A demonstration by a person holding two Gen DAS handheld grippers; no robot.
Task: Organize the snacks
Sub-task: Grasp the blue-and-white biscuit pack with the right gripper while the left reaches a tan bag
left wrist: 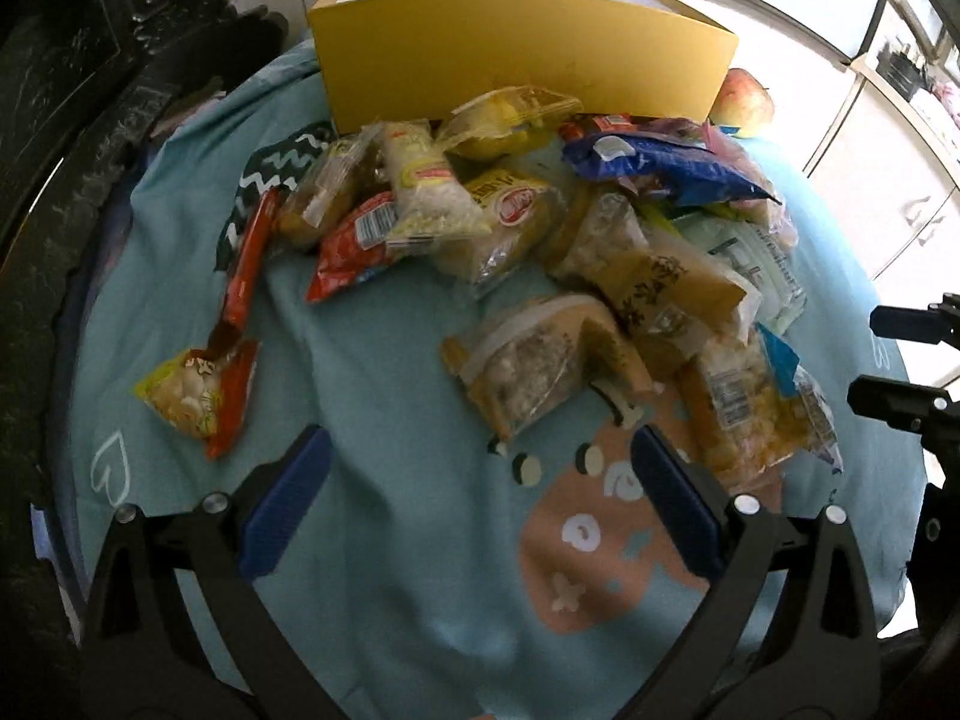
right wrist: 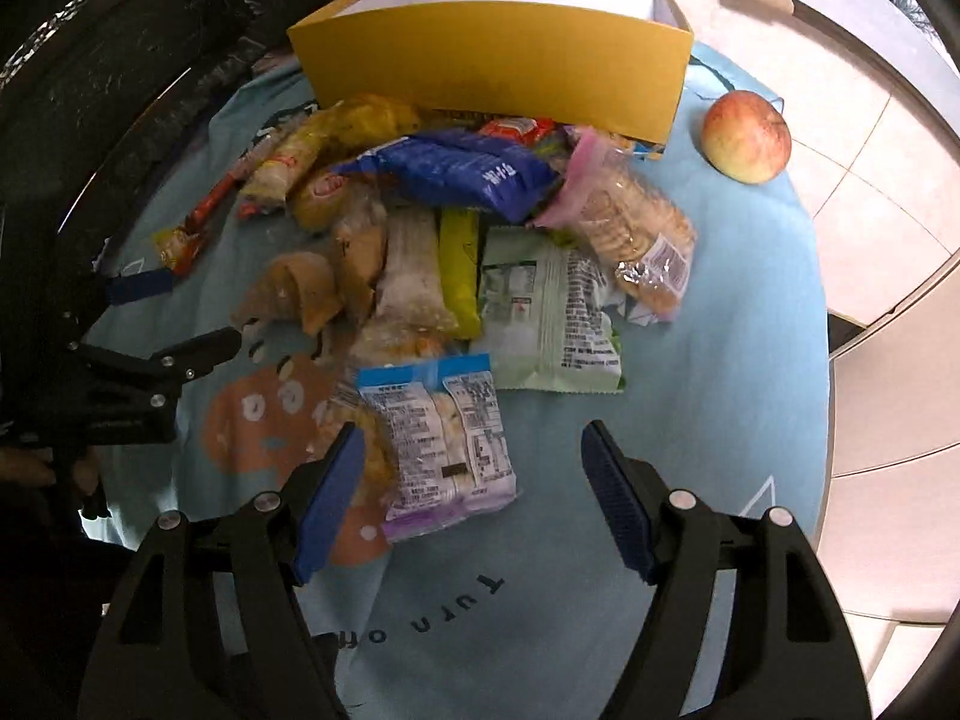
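**Two open grippers over the snack pile, nearest packet lies under the right one**

Left wrist view: left gripper (left wrist: 480, 480) has its jaws spread wide, nothing between them but the teal cloth (left wrist: 372, 360) on the table. The snack pile (left wrist: 510, 210) lies ahead of the jaws, running up to the yellow box (left wrist: 522, 60), which stands open-topped at the far edge. Closest to these jaws is a clear packet of pale pieces (left wrist: 528, 372), ahead and slightly right, long axis slanting away to the right. A lone orange-yellow packet (left wrist: 198, 396) sits ahead-left, apart from the heap. The right gripper's fingers show at the right edge.

Right wrist view: right gripper (right wrist: 474, 492) jaws also wide apart, gripping nothing. A blue-topped clear packet (right wrist: 444, 438) lies just ahead and partly between the jaws, nearer the left pad, long axis pointing roughly away from the camera. Box (right wrist: 492, 66) is beyond the pile; apple (right wrist: 747, 135) sits to its right, clear of the heap.

Judgement: right hand is nearer a pick; jaws already straddle the packet's short width.
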